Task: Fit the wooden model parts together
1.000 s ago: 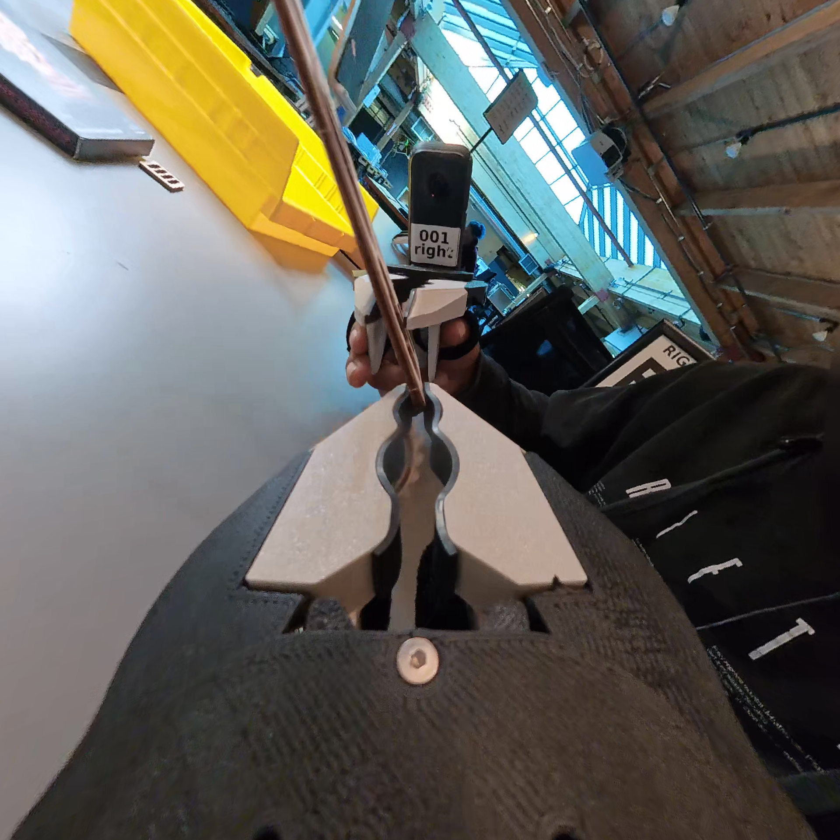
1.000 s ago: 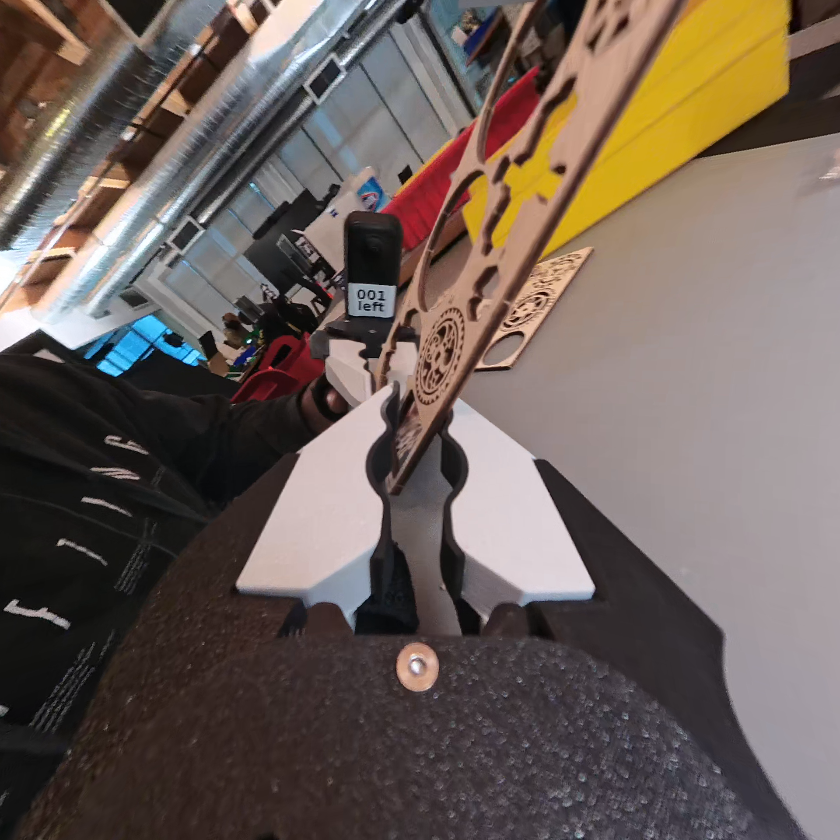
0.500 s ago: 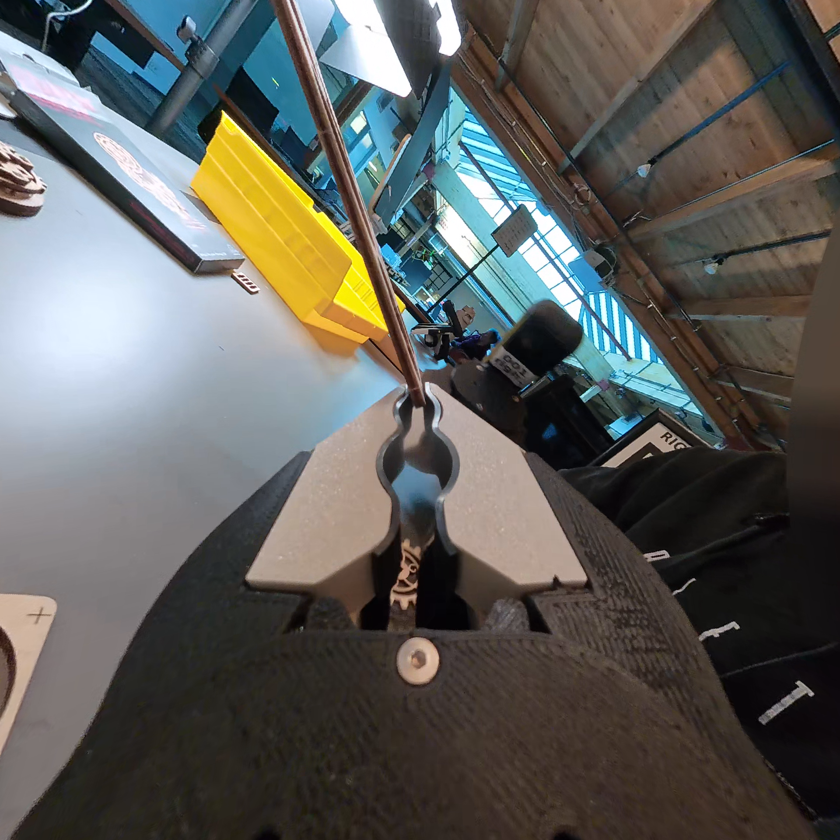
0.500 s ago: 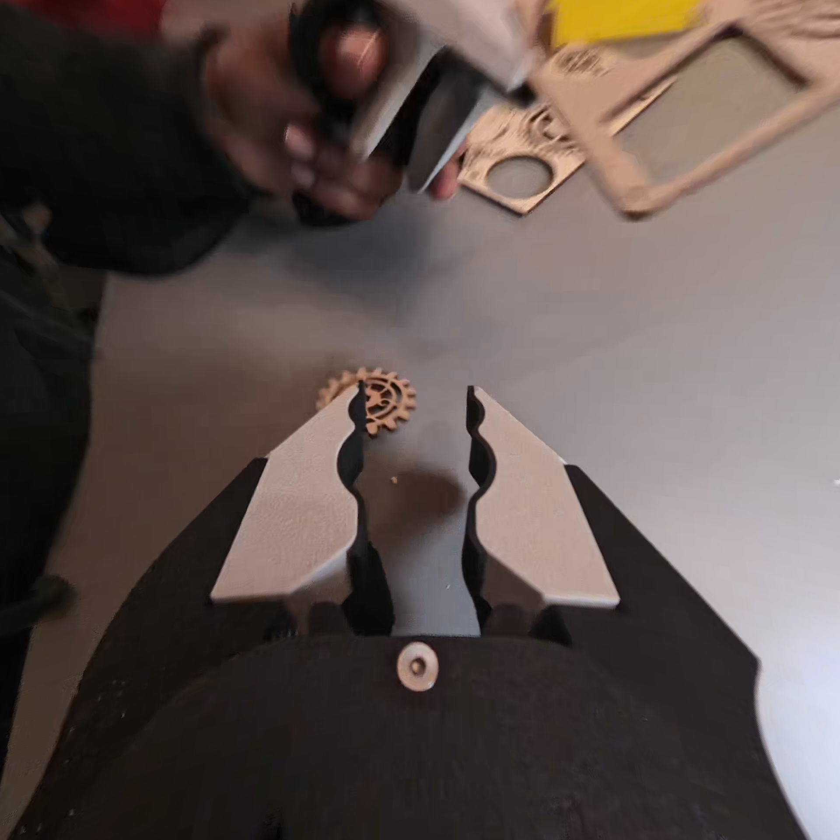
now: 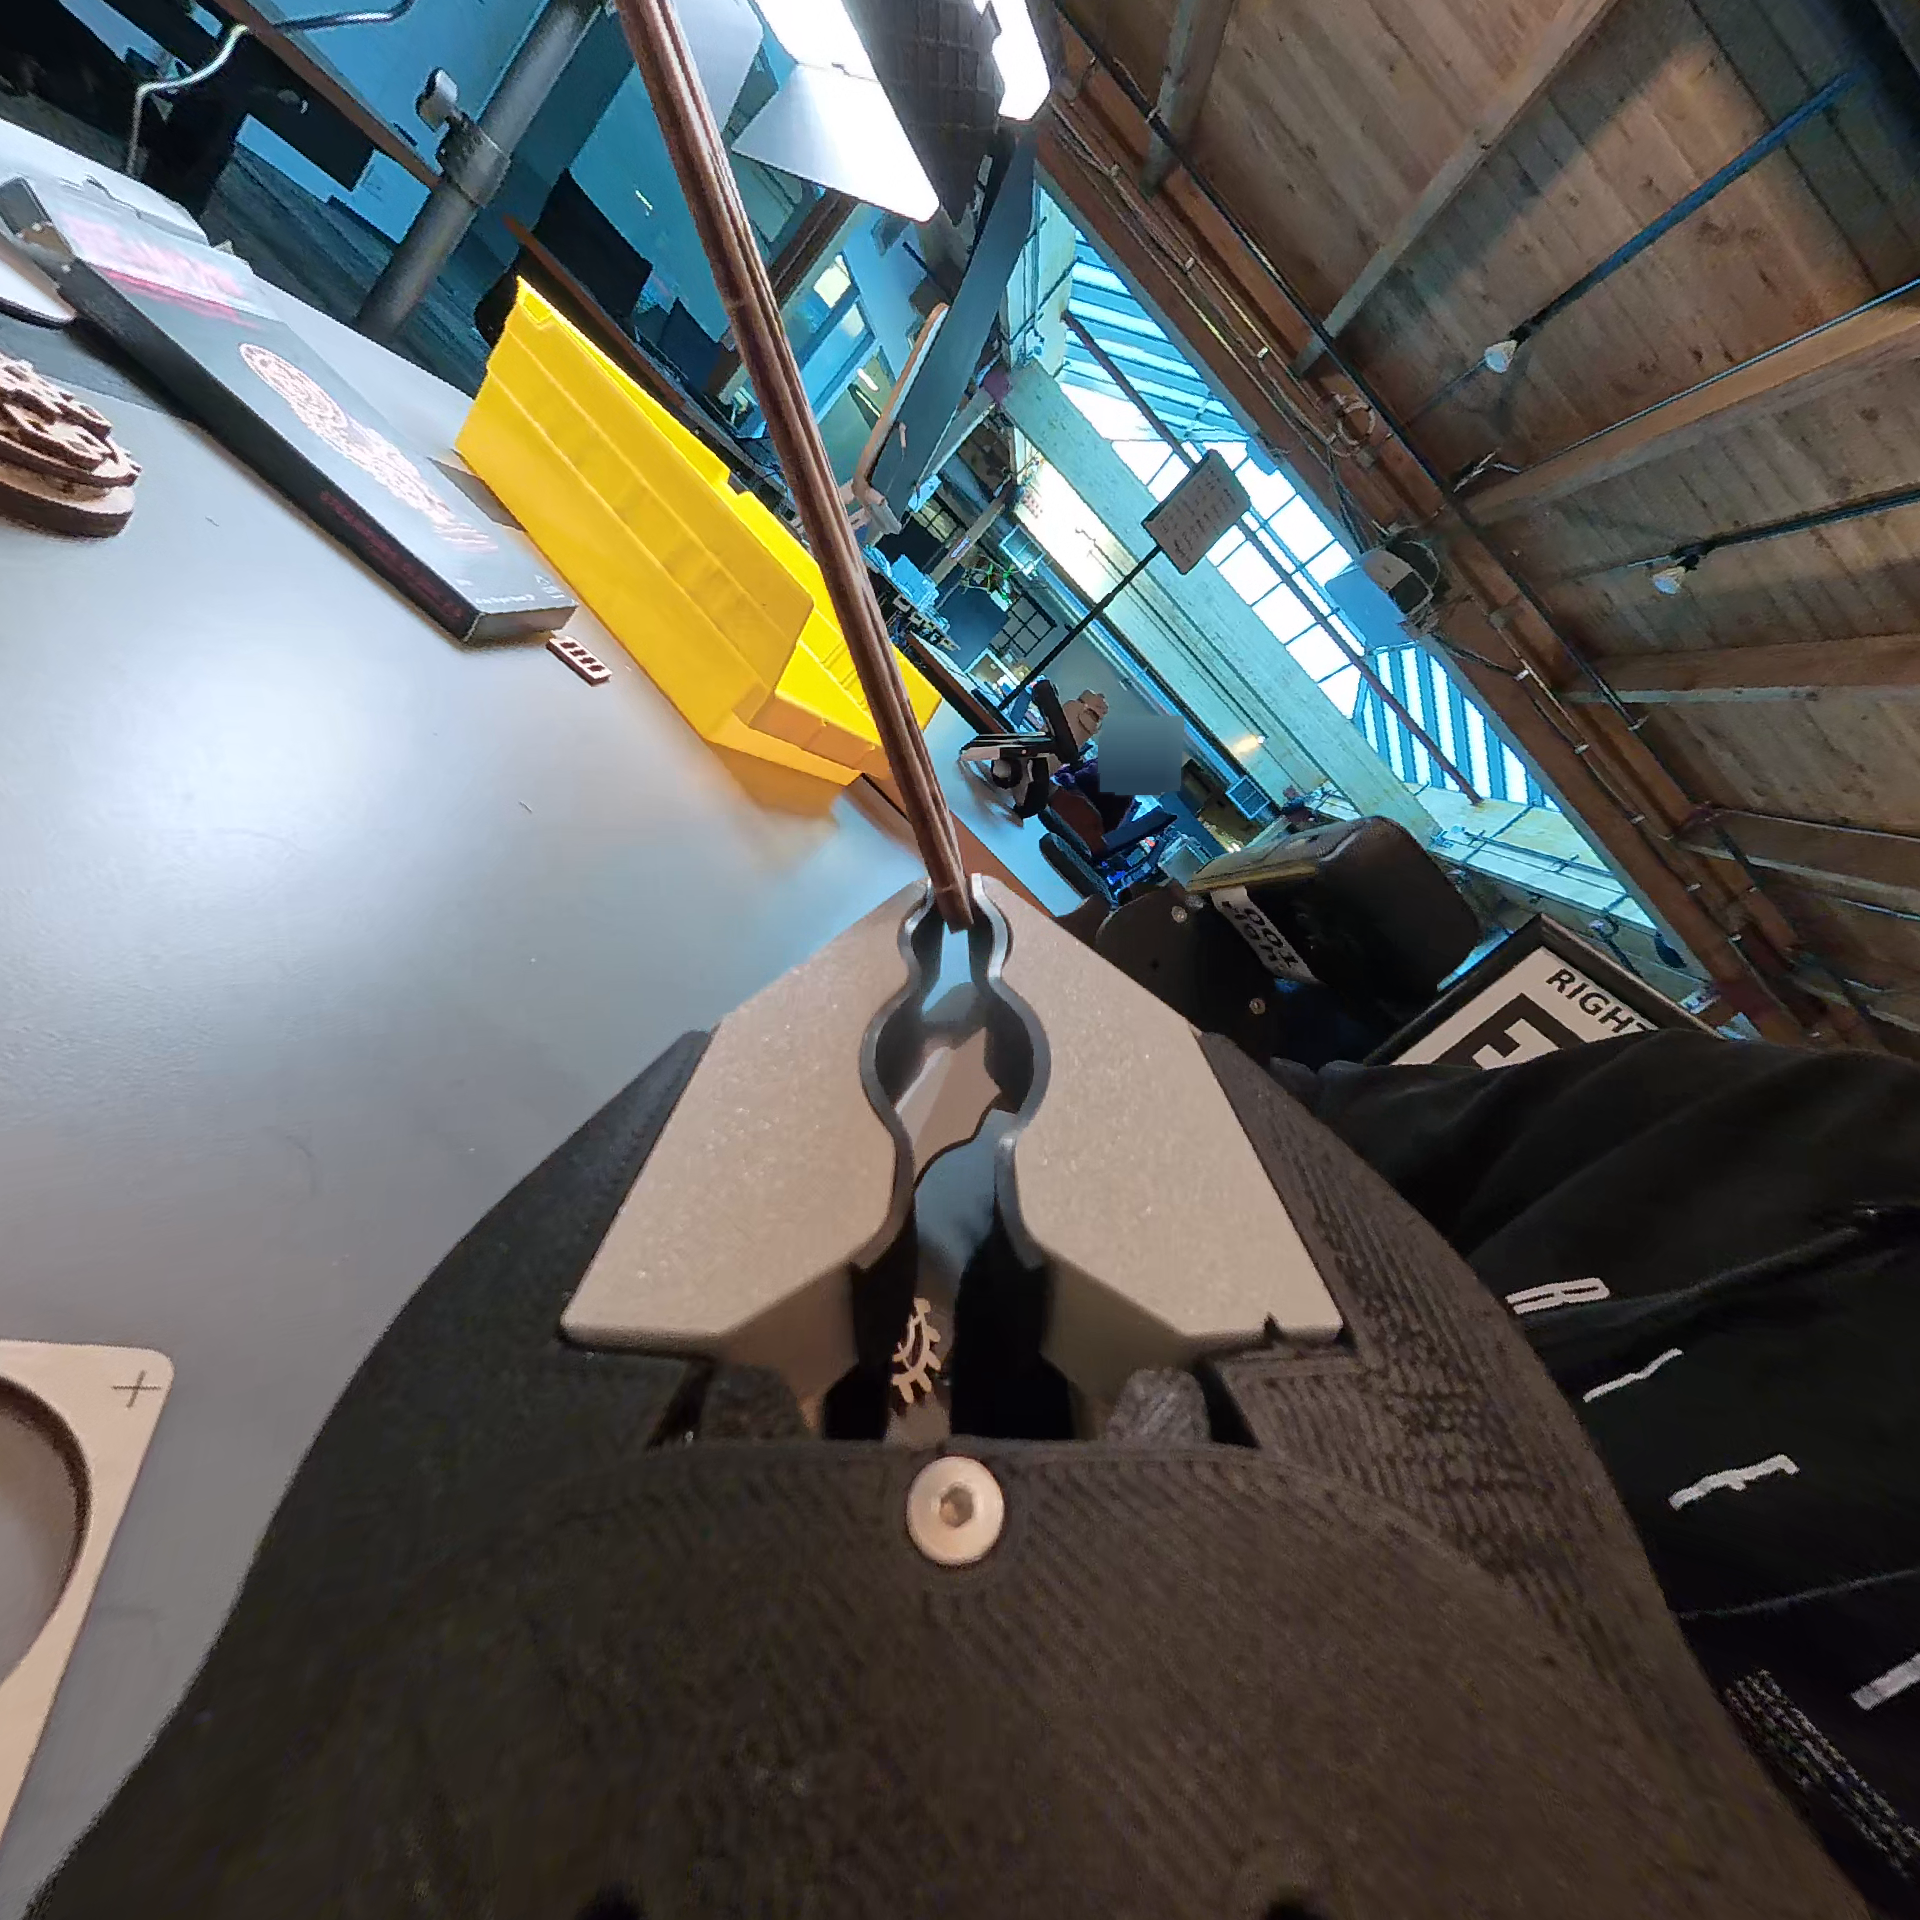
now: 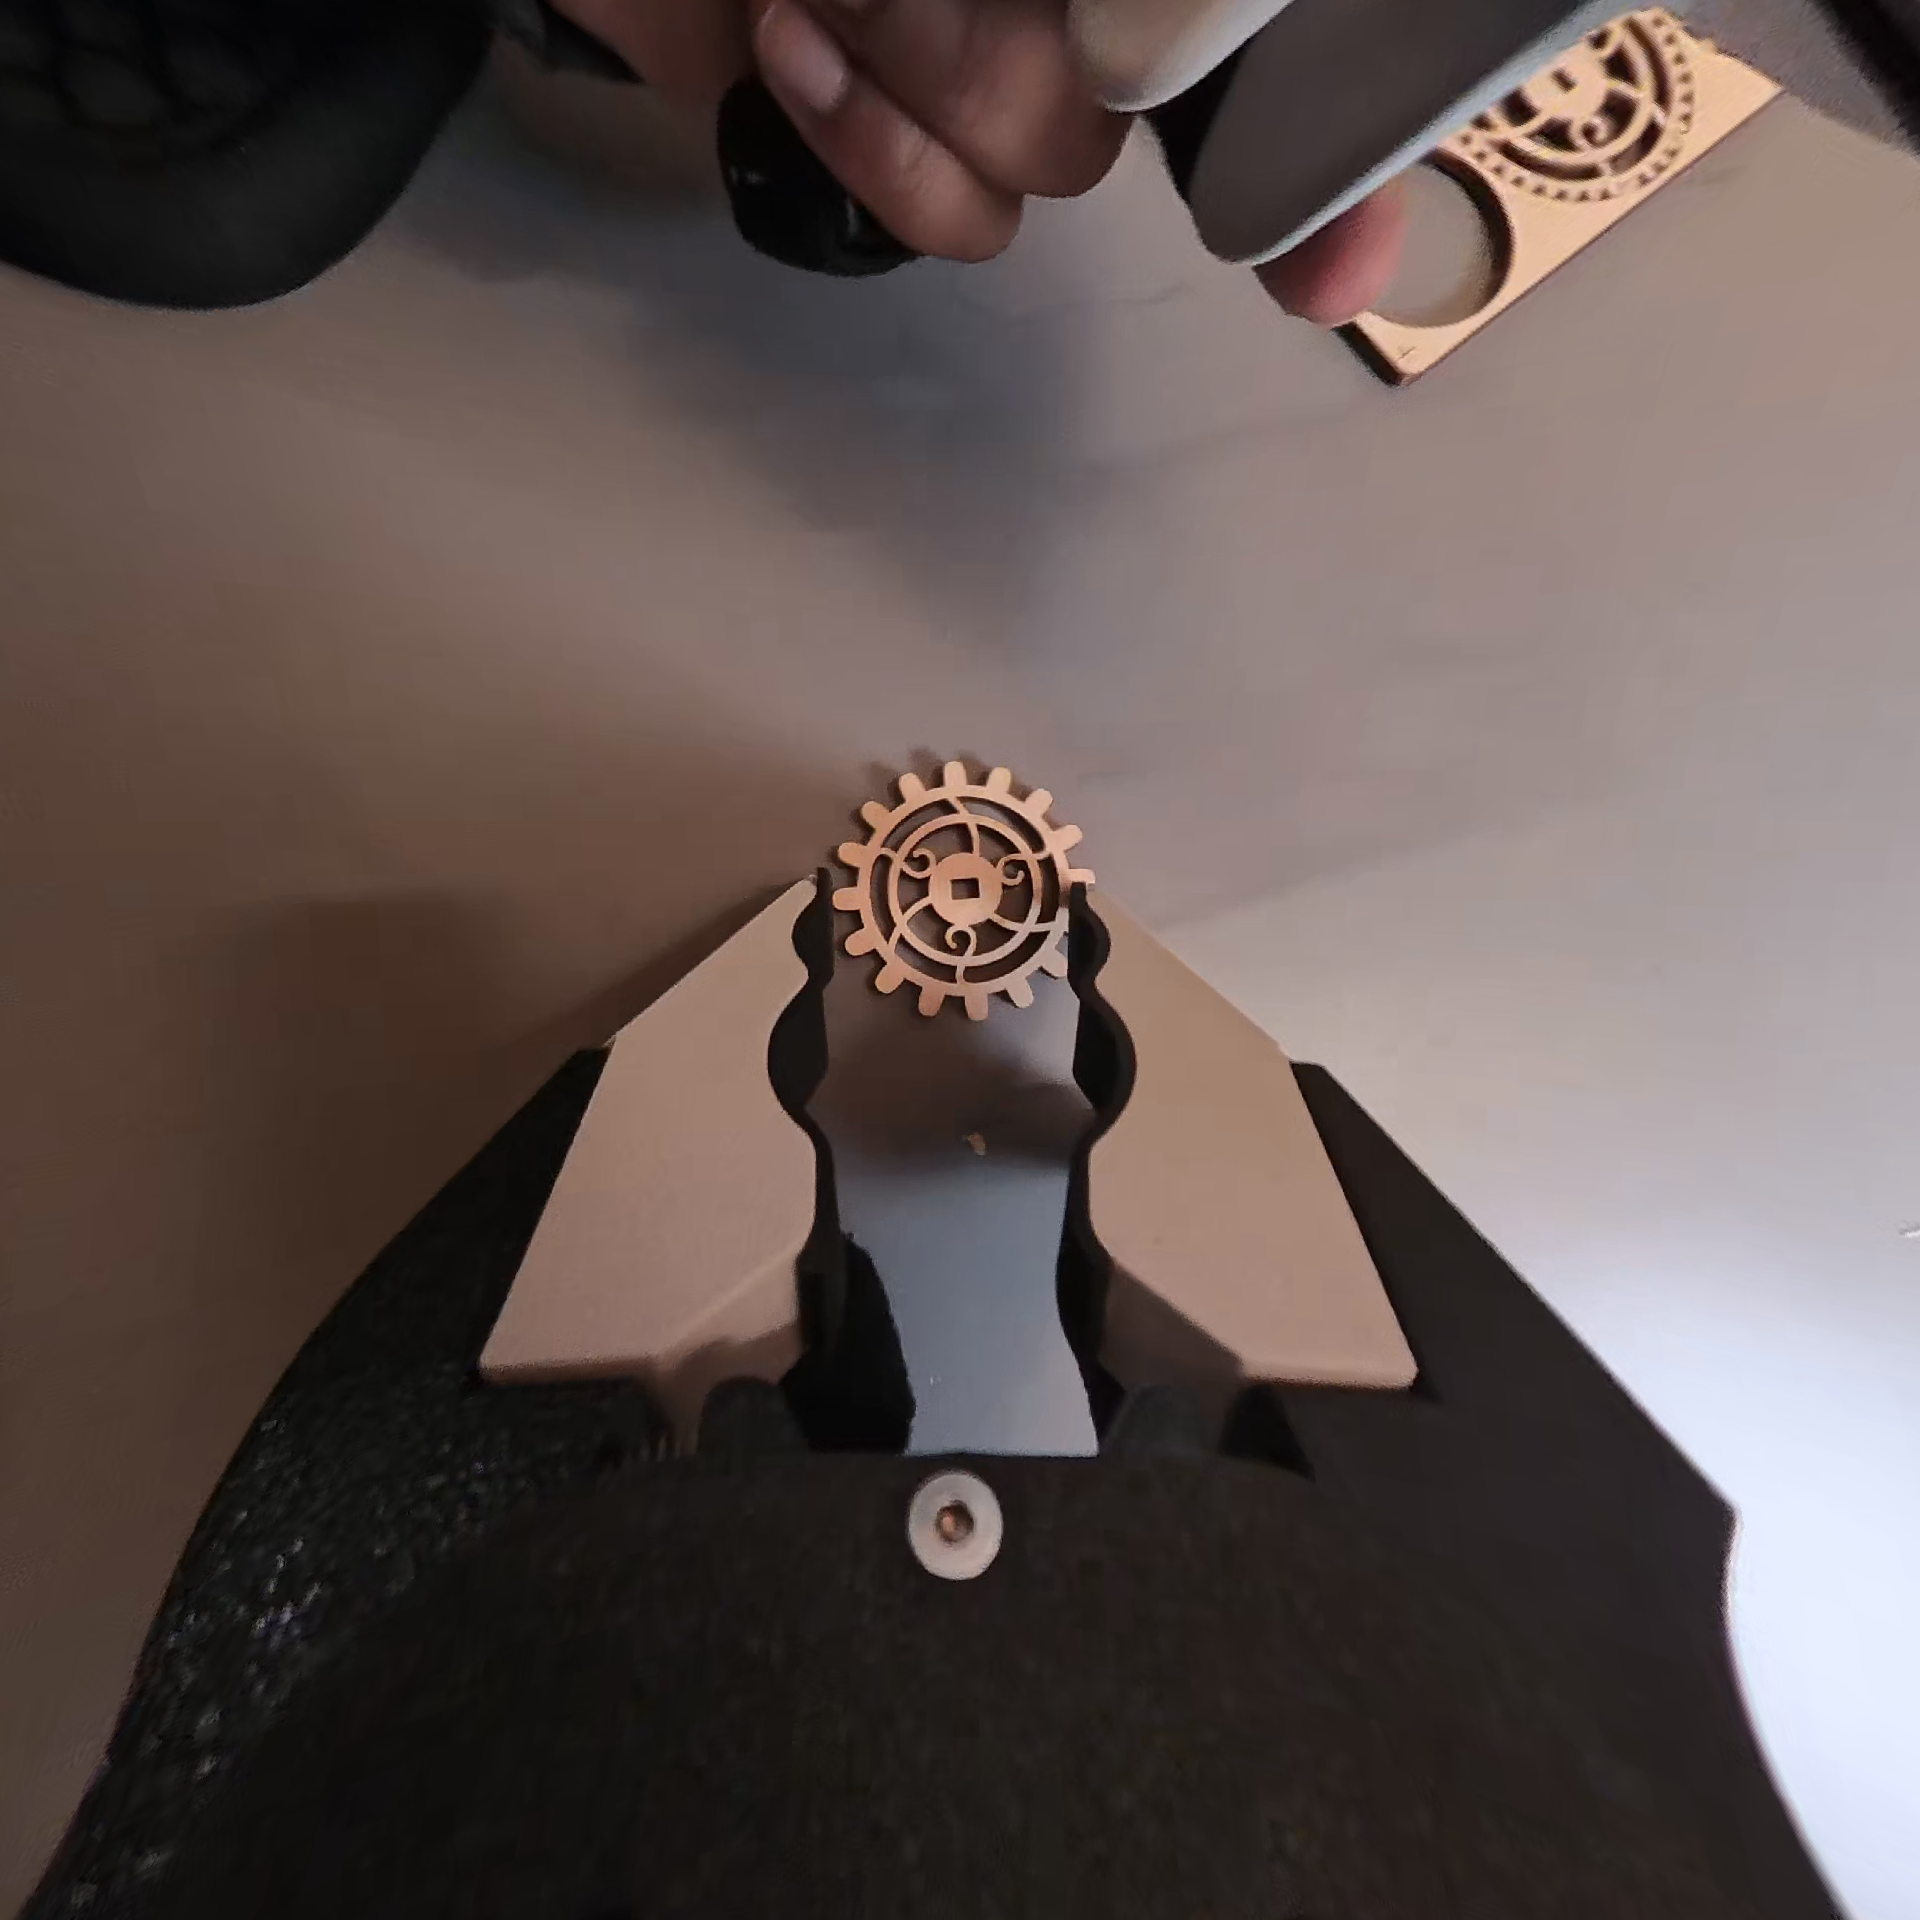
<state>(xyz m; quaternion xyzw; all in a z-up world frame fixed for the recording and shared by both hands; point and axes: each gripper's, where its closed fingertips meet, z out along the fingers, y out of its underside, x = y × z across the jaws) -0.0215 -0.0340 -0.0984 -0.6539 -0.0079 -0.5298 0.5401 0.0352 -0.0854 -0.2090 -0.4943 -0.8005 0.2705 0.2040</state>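
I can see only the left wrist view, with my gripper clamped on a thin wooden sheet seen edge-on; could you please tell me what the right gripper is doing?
Observer: The right gripper is open, its fingertips on either side of a small wooden gear lying flat on the grey table.
Operator: Thank you. Is it gripping that gear?
Observer: No, the jaws are not closed on it; I can't tell whether one finger touches the teeth.
Operator: Is my hand in its way?
Observer: No, your hand is beyond the gear, with bare table between.
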